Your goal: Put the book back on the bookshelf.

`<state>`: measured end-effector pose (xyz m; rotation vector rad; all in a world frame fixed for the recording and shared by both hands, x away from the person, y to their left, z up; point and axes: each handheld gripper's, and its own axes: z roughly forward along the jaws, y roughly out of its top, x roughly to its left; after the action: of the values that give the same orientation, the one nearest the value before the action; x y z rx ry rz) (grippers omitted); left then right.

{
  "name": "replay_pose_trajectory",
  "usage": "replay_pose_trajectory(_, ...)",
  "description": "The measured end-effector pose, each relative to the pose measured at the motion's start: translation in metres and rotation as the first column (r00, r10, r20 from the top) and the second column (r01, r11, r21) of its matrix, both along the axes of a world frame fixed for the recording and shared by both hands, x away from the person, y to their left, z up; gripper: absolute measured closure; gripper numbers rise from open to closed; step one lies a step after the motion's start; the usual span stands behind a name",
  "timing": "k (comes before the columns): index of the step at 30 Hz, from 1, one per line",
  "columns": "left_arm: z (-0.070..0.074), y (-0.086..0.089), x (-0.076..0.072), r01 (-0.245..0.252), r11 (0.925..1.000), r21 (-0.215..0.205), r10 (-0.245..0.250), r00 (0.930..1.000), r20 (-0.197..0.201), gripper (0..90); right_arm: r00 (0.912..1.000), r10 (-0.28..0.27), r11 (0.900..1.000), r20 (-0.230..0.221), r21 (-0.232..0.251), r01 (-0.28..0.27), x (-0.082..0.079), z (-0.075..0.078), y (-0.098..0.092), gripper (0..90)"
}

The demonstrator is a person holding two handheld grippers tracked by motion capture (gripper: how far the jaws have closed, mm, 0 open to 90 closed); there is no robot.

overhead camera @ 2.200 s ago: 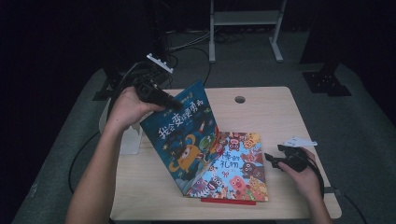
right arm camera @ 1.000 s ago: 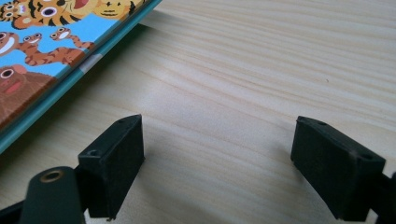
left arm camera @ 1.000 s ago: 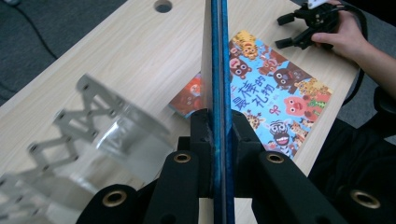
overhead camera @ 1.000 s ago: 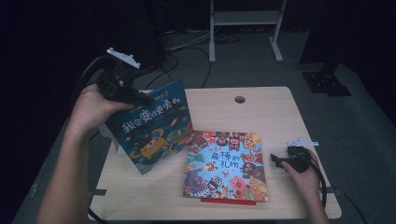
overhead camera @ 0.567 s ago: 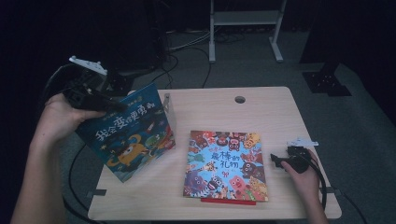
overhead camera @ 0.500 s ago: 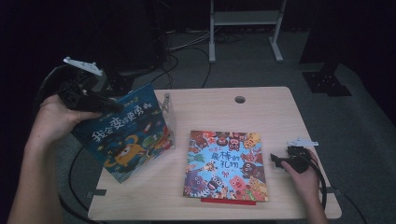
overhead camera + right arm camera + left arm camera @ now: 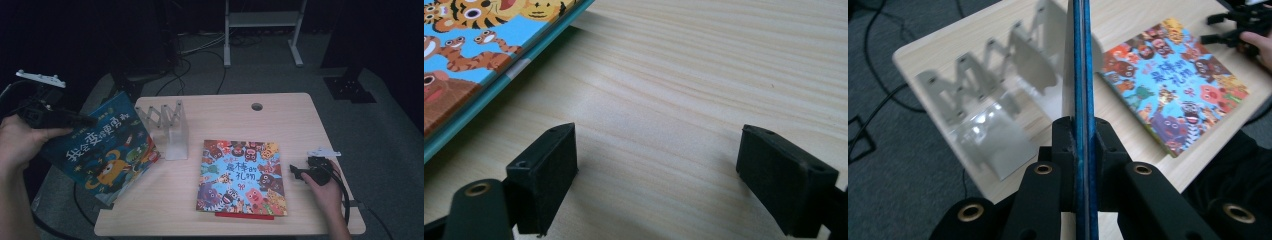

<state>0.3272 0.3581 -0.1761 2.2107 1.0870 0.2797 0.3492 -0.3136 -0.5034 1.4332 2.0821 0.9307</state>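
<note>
Black jaws of the left gripper (image 7: pixel 1079 150) are pressed together on the edge of the dark blue book (image 7: pixel 102 150), pinching it so that in the left gripper view its spine runs straight up from the pads. In the high view this book hangs tilted off the table's left edge, cover towards the camera, its long axis slanting down to the right. From it, the clear rack (image 7: pixel 167 125) lies to the right and a little farther back, just beside the book's right-hand corner — near, though whether they touch I cannot tell. The rack's slots look bare; nothing stands in them. Judging by this, the coming move is to stand the book upright in a slot, which calls for swinging its lower edge over the rack and in line with the dividers. The left hand is plainly the nearer one.

Farther right, the light blue book (image 7: pixel 241 175) lies flat on the wooden table (image 7: pixel 285 120) atop a red one, between rack and right gripper (image 7: pixel 656 180). That gripper rests low over the tabletop with its jaws spread and nothing between them.
</note>
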Motion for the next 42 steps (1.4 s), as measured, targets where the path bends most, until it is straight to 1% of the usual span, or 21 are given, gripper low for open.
replay_pose_trajectory(1, -0.003, 0.01, 0.001, -0.033, 0.9995, -0.003, 0.033, 0.9995, -0.005, 82.2, 1.0, 0.0, 1.0, 0.0, 0.0, 0.0, 0.0, 0.0, 0.0, 15.8)
replay_pose_trajectory(2, -0.003, 0.01, 0.001, -0.033, 0.9995, -0.003, 0.033, 0.9995, -0.005, 82.2, 1.0, 0.0, 1.0, 0.0, 0.0, 0.0, 0.0, 0.0, 0.0, 15.8)
replay_pose_trajectory(5, -0.008, 0.021, 0.003, -0.071, 0.9975, 0.006, 0.071, 0.9974, -0.015, 82.3, 1.0, 0.0, 1.0, 0.0, 0.0, 0.0, 0.0, 0.0, 0.0, 15.8)
replay_pose_trajectory(6, -0.01, 0.024, 0.004, -0.085, 0.9963, 0.01, 0.086, 0.9962, -0.016, 82.3, 1.0, 0.0, 1.0, 0.0, 0.0, 0.0, 0.0, 0.0, 0.0, 15.8)
replay_pose_trajectory(7, -0.014, 0.029, 0.008, -0.114, 0.9934, 0.015, 0.114, 0.9933, -0.017, 82.2, 1.0, -0.004, 1.0, -0.001, 0.001, 0.004, 0.0, 0.0, 0.0, 15.8)
replay_pose_trajectory(9, -0.015, 0.031, 0.01, -0.126, 0.9918, 0.019, 0.127, 0.9918, -0.019, 82.2, 1.0, -0.006, 1.0, 0.0, 0.0, 0.006, 0.0, 0.0, 0.0, 15.8)
replay_pose_trajectory(10, -0.019, 0.033, 0.015, -0.156, 0.9876, 0.016, 0.156, 0.9877, -0.012, 82.3, 1.0, -0.006, 1.0, 0.0, 0.0, 0.006, 0.001, 0.0, 0.0, 15.8)
replay_pose_trajectory(14, -0.023, 0.033, 0.027, -0.198, 0.9801, 0.017, 0.198, 0.9803, -0.003, 82.2, 1.0, -0.008, 1.0, 0.0, 0.0, 0.008, 0.001, 0.0, 0.0, 15.8)
replay_pose_trajectory(16, -0.023, 0.032, 0.034, -0.217, 0.9761, 0.017, 0.217, 0.9763, -0.002, 82.2, 1.0, -0.007, 1.0, -0.001, 0.0, 0.007, 0.001, 0.0, 0.0, 15.8)
replay_pose_trajectory(17, -0.023, 0.032, 0.034, -0.217, 0.9761, 0.017, 0.217, 0.9763, -0.002, 82.3, 1.0, -0.007, 1.0, -0.001, 0.0, 0.007, 0.001, 0.0, 0.0, 15.8)
replay_pose_trajectory(19, -0.024, 0.028, 0.045, -0.24, 0.9703, 0.028, 0.24, 0.9707, 0.008, 82.3, 1.0, -0.007, 1.0, 0.0, 0.0, 0.007, 0.001, 0.0, 0.0, 15.8)
replay_pose_trajectory(20, -0.024, 0.028, 0.045, -0.24, 0.9703, 0.028, 0.24, 0.9707, 0.008, 82.3, 1.0, -0.007, 1.0, 0.0, 0.0, 0.007, 0.001, 0.0, 0.0, 15.8)
replay_pose_trajectory(24, -0.026, 0.027, 0.062, -0.284, 0.9583, 0.033, 0.284, 0.9588, 0.006, 82.3, 1.0, -0.007, 1.0, 0.0, -0.001, 0.007, 0.001, 0.0, 0.0, 15.8)
replay_pose_trajectory(25, -0.027, 0.027, 0.07, -0.307, 0.9511, 0.032, 0.307, 0.9517, 0.004, 82.3, 1.0, -0.007, 1.0, 0.0, -0.001, 0.007, 0.001, 0.0, 0.0, 15.8)
replay_pose_trajectory(26, -0.028, 0.028, 0.074, -0.315, 0.9489, 0.025, 0.315, 0.9492, 0.001, 82.3, 1.0, -0.007, 1.0, 0.0, -0.001, 0.007, 0.001, 0.0, 0.0, 15.8)
replay_pose_trajectory(30, -0.032, 0.028, 0.083, -0.326, 0.9452, -0.007, 0.326, 0.9452, -0.006, 82.3, 1.0, -0.008, 1.0, 0.001, 0.0, 0.008, 0.001, 0.0, 0.0, 15.8)
replay_pose_trajectory(32, -0.035, 0.027, 0.092, -0.344, 0.9389, -0.011, 0.344, 0.939, -0.001, 82.3, 1.0, -0.007, 1.0, 0.0, -0.001, 0.007, 0.001, 0.0, 0.0, 15.8)
replay_pose_trajectory(33, -0.035, 0.027, 0.092, -0.344, 0.9389, -0.011, 0.344, 0.939, -0.001, 82.3, 1.0, -0.007, 1.0, 0.0, 0.0, 0.007, 0.001, 0.0, 0.0, 15.8)
replay_pose_trajectory(36, -0.038, 0.022, 0.099, -0.351, 0.9365, 0.004, 0.351, 0.9365, 0.001, 82.3, 1.0, -0.006, 1.0, 0.001, -0.001, 0.006, 0.001, 0.0, 0.0, 15.7)
replay_pose_trajectory(39, -0.037, 0.019, 0.1, -0.346, 0.9382, 0.017, 0.346, 0.9383, 0.0, 81.8, 1.0, -0.007, 1.0, 0.0, 0.0, 0.007, 0.001, 0.0, 0.0, 15.8)
replay_pose_trajectory(42, -0.036, 0.016, 0.1, -0.348, 0.9366, 0.043, 0.347, 0.9376, 0.02, 79.8, 1.0, -0.007, 1.0, 0.0, -0.001, 0.007, 0.001, 0.0, 0.0, 15.8)
